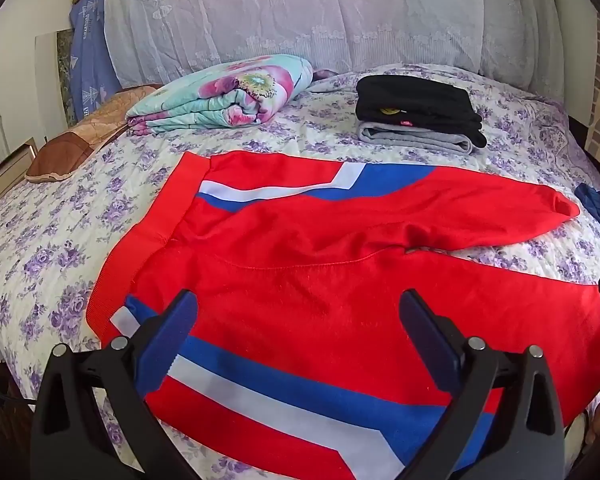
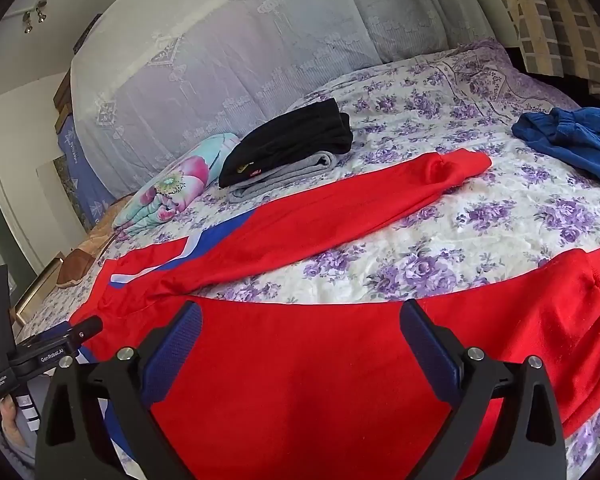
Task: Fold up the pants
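I saw the red pants point(image 1: 300, 264) spread flat on the floral bedspread point(image 1: 40, 248), waistband to the left, the two legs splayed apart toward the right. Both my tongs hung just above the near leg with their jaws wide and nothing between them – left gripper point(image 1: 298, 312), right gripper point(image 2: 302, 320). I judged the folding not yet begun; the next move called for pinching the near leg at two spots and laying it over the far one. Only the left view showed the waistband point(image 1: 152, 220) whole – only the right view showed the near cuff point(image 2: 598, 292) and the blue garment point(image 2: 572, 136).
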The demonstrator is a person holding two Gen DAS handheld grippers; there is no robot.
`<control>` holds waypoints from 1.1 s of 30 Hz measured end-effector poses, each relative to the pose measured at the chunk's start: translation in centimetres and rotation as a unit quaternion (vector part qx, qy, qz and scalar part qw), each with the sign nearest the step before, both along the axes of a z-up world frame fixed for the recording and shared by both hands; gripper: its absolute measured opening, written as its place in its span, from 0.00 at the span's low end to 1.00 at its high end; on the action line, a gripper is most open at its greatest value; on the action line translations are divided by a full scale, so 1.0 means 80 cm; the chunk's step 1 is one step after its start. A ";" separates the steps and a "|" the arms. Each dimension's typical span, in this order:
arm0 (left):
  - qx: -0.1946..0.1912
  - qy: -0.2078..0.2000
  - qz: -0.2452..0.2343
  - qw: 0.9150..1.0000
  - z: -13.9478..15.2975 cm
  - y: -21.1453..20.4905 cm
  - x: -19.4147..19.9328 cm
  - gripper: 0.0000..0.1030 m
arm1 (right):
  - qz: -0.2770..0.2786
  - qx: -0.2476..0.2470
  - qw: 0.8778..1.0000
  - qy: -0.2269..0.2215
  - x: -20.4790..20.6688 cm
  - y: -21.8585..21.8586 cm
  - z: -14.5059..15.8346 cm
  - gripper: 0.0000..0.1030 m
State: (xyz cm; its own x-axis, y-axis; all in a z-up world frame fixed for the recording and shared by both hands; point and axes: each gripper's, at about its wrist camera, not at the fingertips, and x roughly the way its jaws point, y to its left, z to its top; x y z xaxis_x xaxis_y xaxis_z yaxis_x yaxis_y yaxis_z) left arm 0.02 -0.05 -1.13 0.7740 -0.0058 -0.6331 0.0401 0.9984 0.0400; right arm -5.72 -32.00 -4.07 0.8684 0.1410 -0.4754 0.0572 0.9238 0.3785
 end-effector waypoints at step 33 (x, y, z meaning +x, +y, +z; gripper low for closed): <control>0.004 0.020 0.000 1.000 -0.012 0.003 0.008 0.96 | 0.008 0.029 0.999 0.017 0.005 -0.006 -0.010 0.97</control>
State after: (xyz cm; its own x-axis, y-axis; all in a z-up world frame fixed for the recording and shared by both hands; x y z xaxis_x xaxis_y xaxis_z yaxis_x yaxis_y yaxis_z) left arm 0.65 0.20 -2.05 0.7486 -0.0002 -0.6630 0.0414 0.9981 0.0465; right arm -5.32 -32.48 -4.84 0.8497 0.1823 -0.4948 0.0563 0.9016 0.4289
